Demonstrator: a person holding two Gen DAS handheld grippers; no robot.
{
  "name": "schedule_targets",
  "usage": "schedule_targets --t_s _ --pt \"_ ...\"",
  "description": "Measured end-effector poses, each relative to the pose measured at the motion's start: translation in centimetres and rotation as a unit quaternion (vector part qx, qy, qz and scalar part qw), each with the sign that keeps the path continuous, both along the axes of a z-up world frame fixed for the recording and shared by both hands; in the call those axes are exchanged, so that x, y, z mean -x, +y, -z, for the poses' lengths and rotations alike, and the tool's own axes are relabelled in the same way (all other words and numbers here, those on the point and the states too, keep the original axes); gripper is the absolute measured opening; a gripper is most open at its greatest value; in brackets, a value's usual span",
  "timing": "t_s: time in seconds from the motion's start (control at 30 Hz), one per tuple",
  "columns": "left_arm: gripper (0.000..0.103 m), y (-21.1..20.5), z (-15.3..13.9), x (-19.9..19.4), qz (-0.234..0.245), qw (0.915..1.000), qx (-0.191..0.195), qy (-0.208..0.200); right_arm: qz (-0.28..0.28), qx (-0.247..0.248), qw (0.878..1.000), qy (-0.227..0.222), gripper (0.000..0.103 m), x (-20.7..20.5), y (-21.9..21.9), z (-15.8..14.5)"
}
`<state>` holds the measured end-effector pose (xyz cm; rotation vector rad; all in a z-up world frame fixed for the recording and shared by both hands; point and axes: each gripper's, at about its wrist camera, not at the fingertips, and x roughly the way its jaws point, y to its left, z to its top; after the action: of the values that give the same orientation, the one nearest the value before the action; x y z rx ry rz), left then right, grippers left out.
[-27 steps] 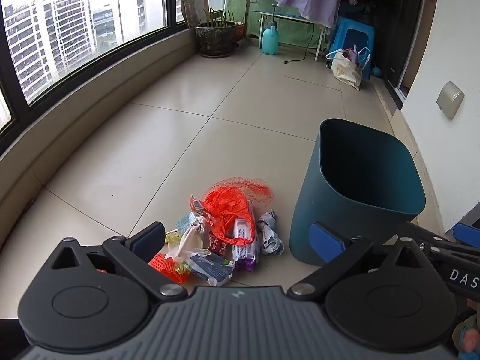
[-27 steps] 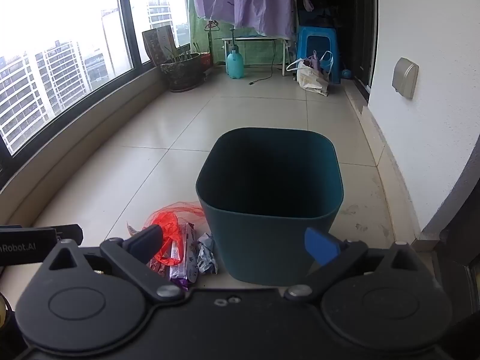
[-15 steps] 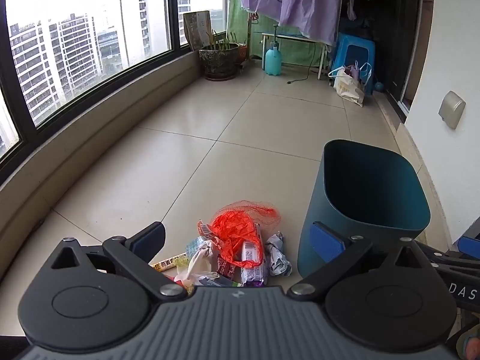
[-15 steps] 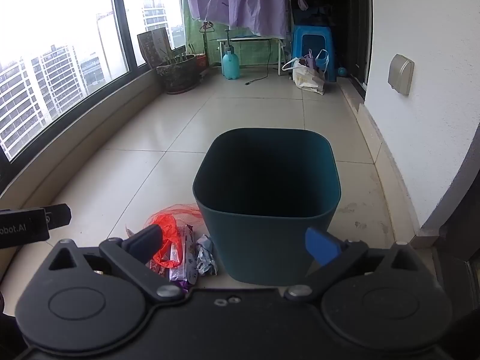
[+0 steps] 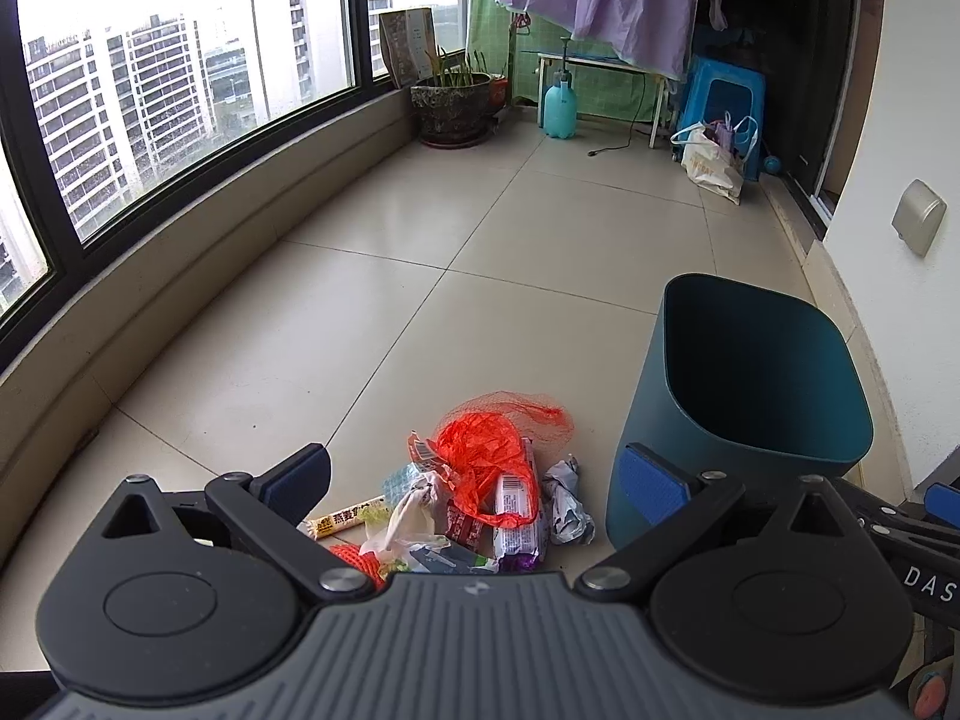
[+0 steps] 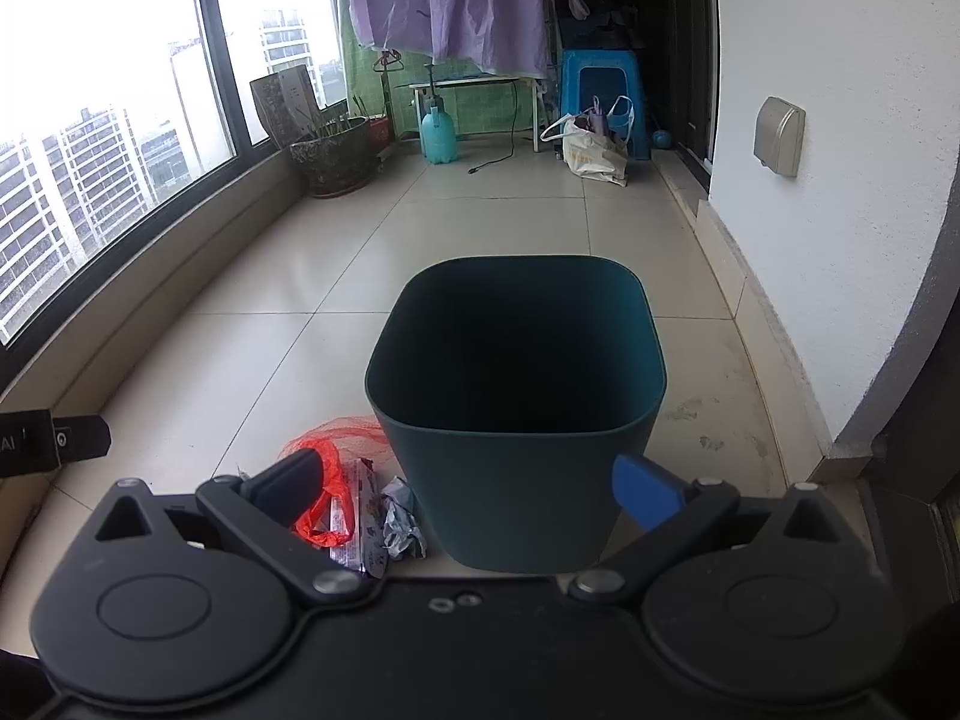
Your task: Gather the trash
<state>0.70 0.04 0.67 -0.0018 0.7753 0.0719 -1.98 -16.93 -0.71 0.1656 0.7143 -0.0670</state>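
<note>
A pile of trash lies on the tiled floor: an orange net bag (image 5: 486,456), snack wrappers (image 5: 516,516), a crumpled paper ball (image 5: 567,501) and a yellow bar wrapper (image 5: 348,517). A dark teal bin (image 5: 750,396) stands upright just right of the pile, open and empty-looking. My left gripper (image 5: 474,480) is open and empty, above and short of the pile. My right gripper (image 6: 468,483) is open and empty, facing the bin (image 6: 516,408); the net bag (image 6: 324,468) and wrappers (image 6: 360,516) show at its left.
A curved window sill (image 5: 180,276) runs along the left. A white wall (image 6: 840,240) is close on the right. A plant pot (image 5: 450,108), spray bottle (image 5: 559,108), blue stool (image 5: 726,102) and a white bag (image 5: 714,162) stand at the far end.
The left gripper has tilted up and drawn back a little, so the trash pile sits lower in its view. The right gripper has barely moved. Both stay open.
</note>
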Motion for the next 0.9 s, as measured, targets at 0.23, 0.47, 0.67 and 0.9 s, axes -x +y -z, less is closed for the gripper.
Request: schedule_targets --t_s 0.23,0.47,0.67,0.9 --pt "0.103 -0.3 -0.1 0.1 0.003 1.0000 -0.004 0.002 -0.009 -0.020 1.000 -0.006 0.103 -0.1 -0.3 0.2" --pt "0.103 0.5 -0.2 -0.3 -0.015 0.9996 0.016 0.016 0.004 -0.010 1.000 0.008 0.103 -0.2 -0.5 0.4" --pt "0.103 0.8 -0.4 -0.2 -0.025 0.9993 0.023 0.016 -0.001 -0.009 0.999 0.032 0.103 -0.6 -0.6 0.6" --pt "0.103 0.8 -0.6 -0.1 -0.023 0.9994 0.025 0.010 -0.011 0.004 0.999 0.033 0.091 -0.3 -0.2 0.8"
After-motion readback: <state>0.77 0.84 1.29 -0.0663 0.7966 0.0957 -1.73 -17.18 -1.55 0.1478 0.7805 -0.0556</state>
